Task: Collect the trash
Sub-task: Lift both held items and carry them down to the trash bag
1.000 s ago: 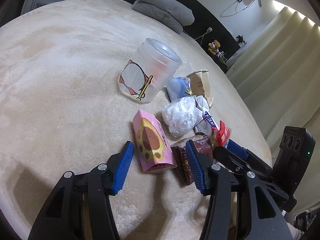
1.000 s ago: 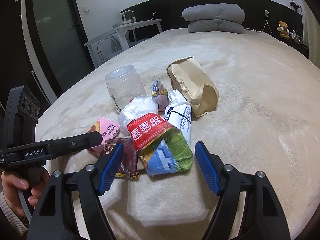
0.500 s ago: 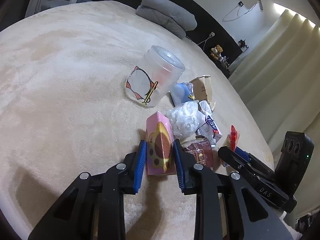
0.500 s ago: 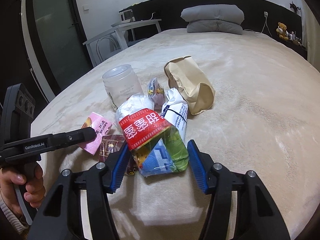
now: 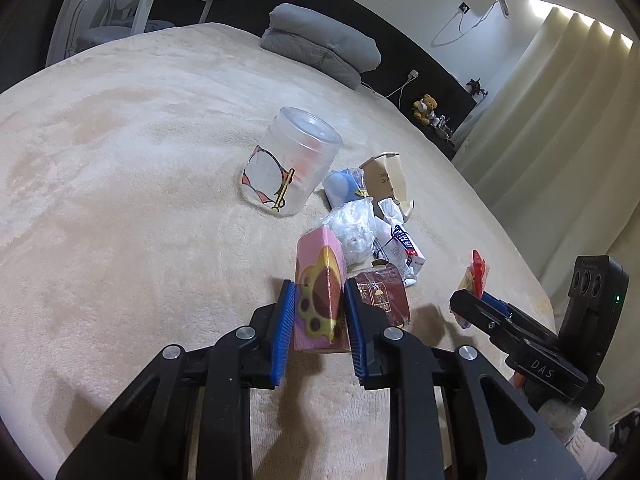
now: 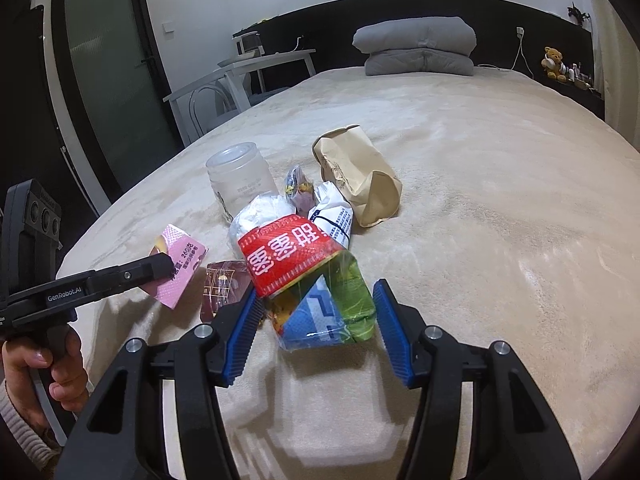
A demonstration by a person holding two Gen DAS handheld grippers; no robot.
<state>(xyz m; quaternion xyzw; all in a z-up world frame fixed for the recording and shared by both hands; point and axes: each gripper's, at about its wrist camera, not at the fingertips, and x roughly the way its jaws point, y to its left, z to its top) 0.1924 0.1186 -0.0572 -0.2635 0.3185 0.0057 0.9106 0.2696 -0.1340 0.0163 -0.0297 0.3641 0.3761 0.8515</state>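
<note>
My left gripper (image 5: 318, 320) is shut on a pink carton with a paw print (image 5: 320, 292) and holds it upright just above the beige bed cover (image 5: 120, 200). In the right wrist view the same carton (image 6: 182, 258) sticks out of the left gripper's tip. My right gripper (image 6: 316, 304) is shut on a red, blue and green snack bag (image 6: 316, 288), raised off the cover with a shadow under it. Behind them lie a dark red packet (image 5: 382, 296), crumpled white plastic (image 5: 354, 228), a white and blue wrapper (image 6: 334, 216), a brown paper bag (image 6: 356, 180) and a clear plastic jar (image 5: 294, 168).
Folded grey pillows (image 5: 320, 44) rest at the head of the bed. A white desk and chair (image 6: 240, 80) stand past the bed's left side, curtains (image 5: 540, 120) on the other. A person's hand (image 6: 48, 364) grips the left tool's handle.
The left jaws closed on the pink carton and stood it up off the cover. The right jaws narrowed onto the snack bag and lifted it slightly.
</note>
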